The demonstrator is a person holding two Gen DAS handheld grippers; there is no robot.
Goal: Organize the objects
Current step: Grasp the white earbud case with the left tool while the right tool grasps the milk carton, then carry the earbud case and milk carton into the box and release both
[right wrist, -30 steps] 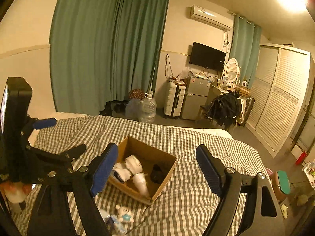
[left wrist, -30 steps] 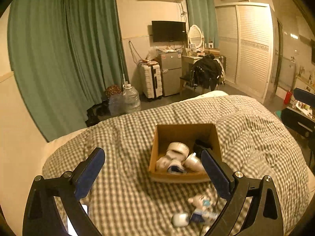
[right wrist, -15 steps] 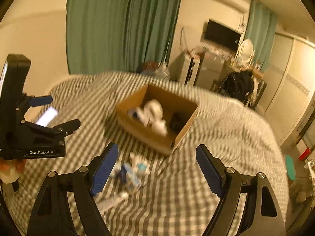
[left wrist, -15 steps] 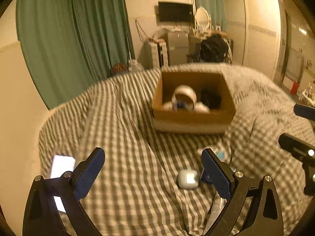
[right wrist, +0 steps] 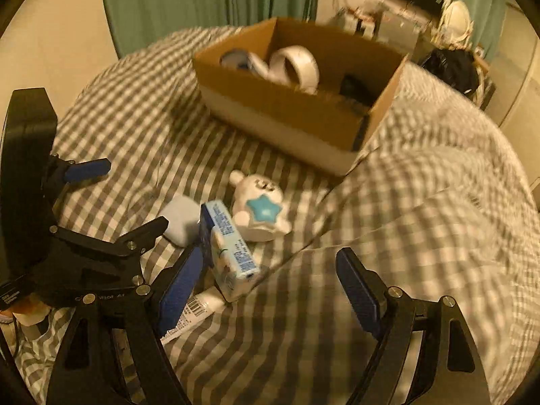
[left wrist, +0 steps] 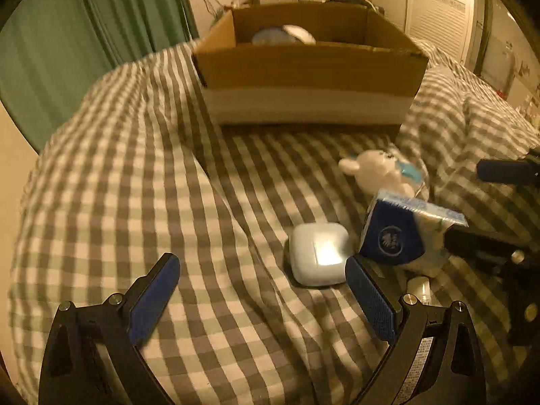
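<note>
From the left wrist, the left claw [left wrist: 261, 298] hung low over the checked quilt [left wrist: 135, 182] with its fingers spread wide and nothing between them; the pale earbud case [left wrist: 318, 253] lay just ahead of it and toward its right finger, not yet within the span, so the claw probably needed to shift right before closing; just right of the case a blue tissue pack [left wrist: 403, 236] stood tilted, propped on the soft folds, and beyond that a white bunny toy [left wrist: 374, 172] lay on its side; straight ahead and farther off sat the cardboard box [left wrist: 308, 67], open at the top with some white things showing inside, presumably the place where the loose items were meant to go; part of the other gripper showed at the right edge. From the right wrist, the right claw [right wrist: 270, 285] was likewise wide and empty, low over the quilt; the tissue pack [right wrist: 231, 253] leaned just beside its left finger, whether touching could not be told; the bunny toy [right wrist: 261, 207], with a blue star on its belly, lay just ahead; the earbud case [right wrist: 179, 219] sat to the left, next to the left claw [right wrist: 131, 199]; a white tube [right wrist: 192, 314] lay partly under the left finger; the box [right wrist: 297, 101] stood well ahead, holding tape rolls [right wrist: 297, 64] and something dark.
</note>
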